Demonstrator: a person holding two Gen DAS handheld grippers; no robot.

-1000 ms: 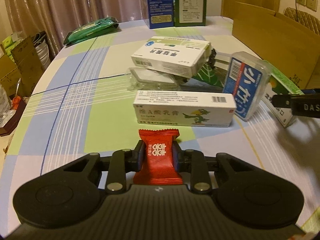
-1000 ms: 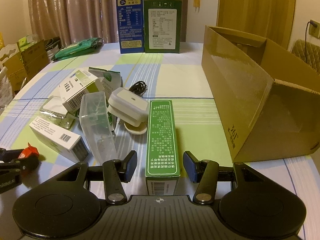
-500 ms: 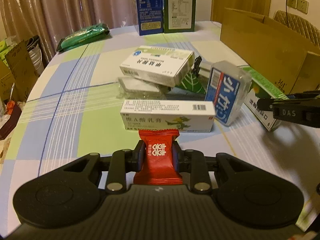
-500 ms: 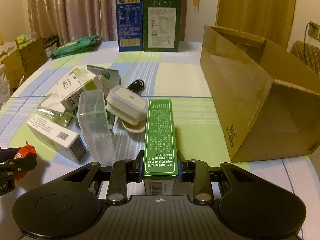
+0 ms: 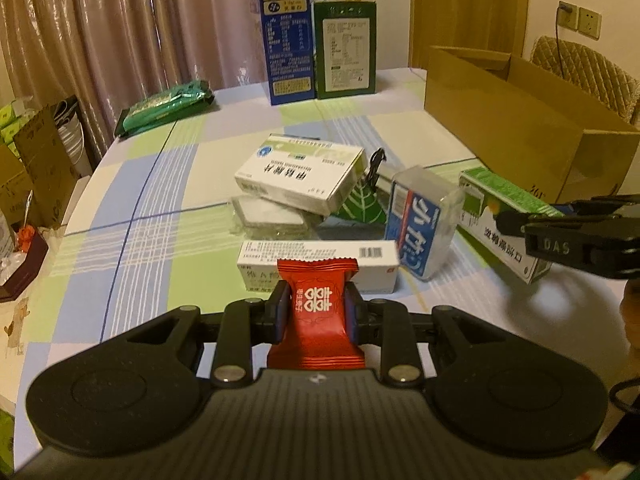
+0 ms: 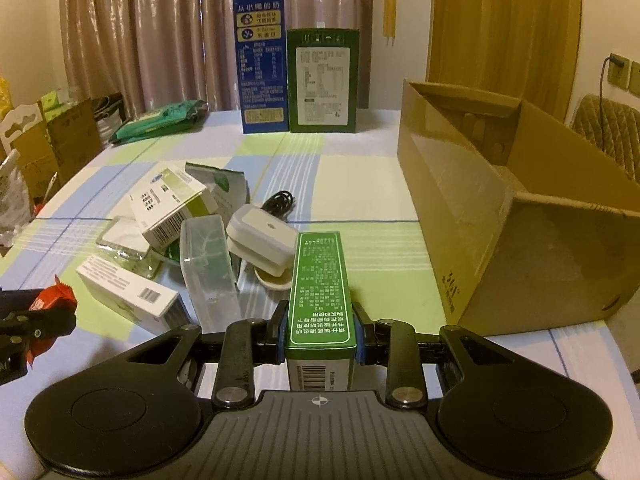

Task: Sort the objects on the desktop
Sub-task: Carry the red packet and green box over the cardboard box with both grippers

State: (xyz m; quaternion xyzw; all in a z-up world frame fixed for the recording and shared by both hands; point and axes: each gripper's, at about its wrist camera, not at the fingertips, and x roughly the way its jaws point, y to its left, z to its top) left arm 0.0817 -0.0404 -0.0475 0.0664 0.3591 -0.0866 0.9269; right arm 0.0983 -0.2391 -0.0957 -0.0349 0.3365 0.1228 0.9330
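My left gripper (image 5: 317,312) pinches a red candy packet (image 5: 316,316) upright between its pads, crimped top edge pointing away from me, clear of the tablecloth. Just beyond it a long white ointment box (image 5: 320,261) lies flat on the checked tablecloth (image 5: 140,216). Behind that sits a clear sachet of white pads (image 5: 269,216), with a white-and-green medicine box (image 5: 300,174) resting tilted on top of it. To the right of the ointment box stands a clear plastic case with a blue label (image 5: 422,222), leaning slightly.

My right gripper (image 6: 320,330) is clamped on the near end of a long green carton (image 6: 320,292), pads pressing both long sides; its barcode end faces me and the carton runs straight away from me. I cannot tell whether its far end still rests on the cloth. In the left view the same carton (image 5: 508,216) shows at the right edge with the gripper's black finger across it.

Left of the carton, a white clamshell gadget (image 6: 262,240) lies touching the clear case (image 6: 208,268), with a coiled black cable (image 6: 280,202) just behind it. The open cardboard box (image 6: 516,216) stands to the right of the carton, well apart from the pile. At the far table edge a tall blue milk carton (image 6: 262,64) and a dark green box (image 6: 322,80) stand side by side, and a green wipes pack (image 6: 160,120) lies to their left.
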